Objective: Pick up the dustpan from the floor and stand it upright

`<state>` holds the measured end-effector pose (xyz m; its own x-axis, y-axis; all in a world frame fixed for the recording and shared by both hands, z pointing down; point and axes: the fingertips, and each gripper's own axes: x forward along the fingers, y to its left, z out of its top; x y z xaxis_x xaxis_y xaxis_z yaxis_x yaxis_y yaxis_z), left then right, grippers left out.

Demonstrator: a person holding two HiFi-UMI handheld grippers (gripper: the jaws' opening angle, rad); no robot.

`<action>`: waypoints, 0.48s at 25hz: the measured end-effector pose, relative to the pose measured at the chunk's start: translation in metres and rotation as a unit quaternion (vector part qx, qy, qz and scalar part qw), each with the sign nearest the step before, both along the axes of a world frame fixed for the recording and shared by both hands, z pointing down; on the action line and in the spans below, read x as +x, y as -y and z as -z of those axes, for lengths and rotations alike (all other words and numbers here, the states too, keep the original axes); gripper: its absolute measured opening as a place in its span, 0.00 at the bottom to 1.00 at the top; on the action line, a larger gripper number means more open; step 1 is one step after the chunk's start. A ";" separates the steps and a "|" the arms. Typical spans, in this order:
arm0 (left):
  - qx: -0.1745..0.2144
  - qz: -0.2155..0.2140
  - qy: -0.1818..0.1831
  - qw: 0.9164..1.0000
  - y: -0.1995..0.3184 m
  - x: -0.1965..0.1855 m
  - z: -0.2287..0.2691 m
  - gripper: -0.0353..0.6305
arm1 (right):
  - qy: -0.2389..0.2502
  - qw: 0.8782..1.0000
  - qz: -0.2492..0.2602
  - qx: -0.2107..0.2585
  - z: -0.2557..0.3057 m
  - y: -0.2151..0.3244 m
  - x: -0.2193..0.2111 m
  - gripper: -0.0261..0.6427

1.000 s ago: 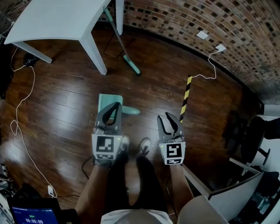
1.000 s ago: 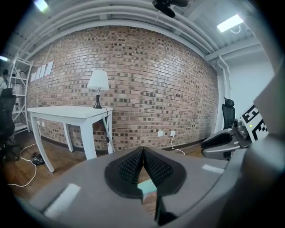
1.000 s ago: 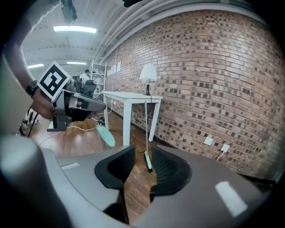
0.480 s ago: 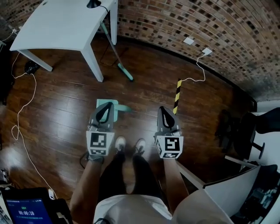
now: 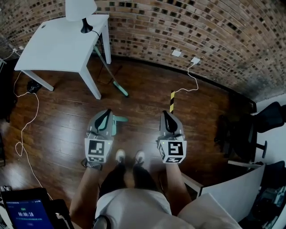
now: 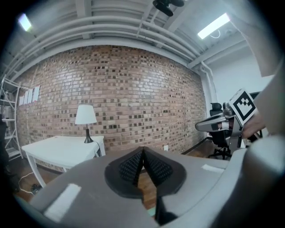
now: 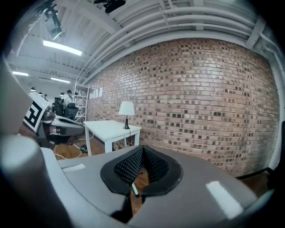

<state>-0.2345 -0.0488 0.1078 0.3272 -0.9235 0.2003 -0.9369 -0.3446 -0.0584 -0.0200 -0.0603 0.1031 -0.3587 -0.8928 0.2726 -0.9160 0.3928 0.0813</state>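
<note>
The teal dustpan (image 5: 119,120) lies flat on the dark wood floor. In the head view my left gripper covers most of it, and only its handle and one edge show. My left gripper (image 5: 106,112) is held high above it, shut, with nothing between its pads. In the left gripper view the left gripper (image 6: 142,150) points at the brick wall, and a teal patch (image 6: 152,213) shows low between its fingers. My right gripper (image 5: 165,113) is level with the left one, shut and empty. Seen from its own camera, the right gripper (image 7: 142,148) also faces the wall.
A white table (image 5: 62,40) with a lamp (image 5: 80,11) stands at the back left, and a teal broom (image 5: 111,74) leans against it. A yellow-and-black striped bar (image 5: 171,102) lies ahead on the floor. White cables (image 5: 27,112) run along the left. An office chair (image 5: 250,129) is at the right. The person's shoes (image 5: 129,156) are below the grippers.
Both grippers have risen well above the floor and gone from open to shut with nothing in them. The dustpan stays flat on the floor and looks smaller.
</note>
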 end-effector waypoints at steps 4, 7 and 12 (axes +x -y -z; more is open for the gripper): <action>0.040 0.000 -0.003 0.999 0.008 0.008 0.047 0.06 | 0.014 1.000 0.001 0.019 0.033 -0.004 0.007 0.06; 0.066 -0.004 -0.004 0.998 0.006 0.012 0.078 0.06 | 0.019 0.999 0.010 0.036 0.059 -0.006 0.005 0.06; 0.105 -0.017 0.000 0.994 0.004 0.024 0.125 0.06 | 0.034 0.997 0.020 0.070 0.110 -0.007 0.009 0.06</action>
<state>-0.2103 -0.0523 -0.0174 0.3590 -0.9333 0.0043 -0.9248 -0.3563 -0.1333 -0.0114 -0.0530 -0.0064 -0.4080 -0.9050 0.1206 -0.9053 0.4181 0.0751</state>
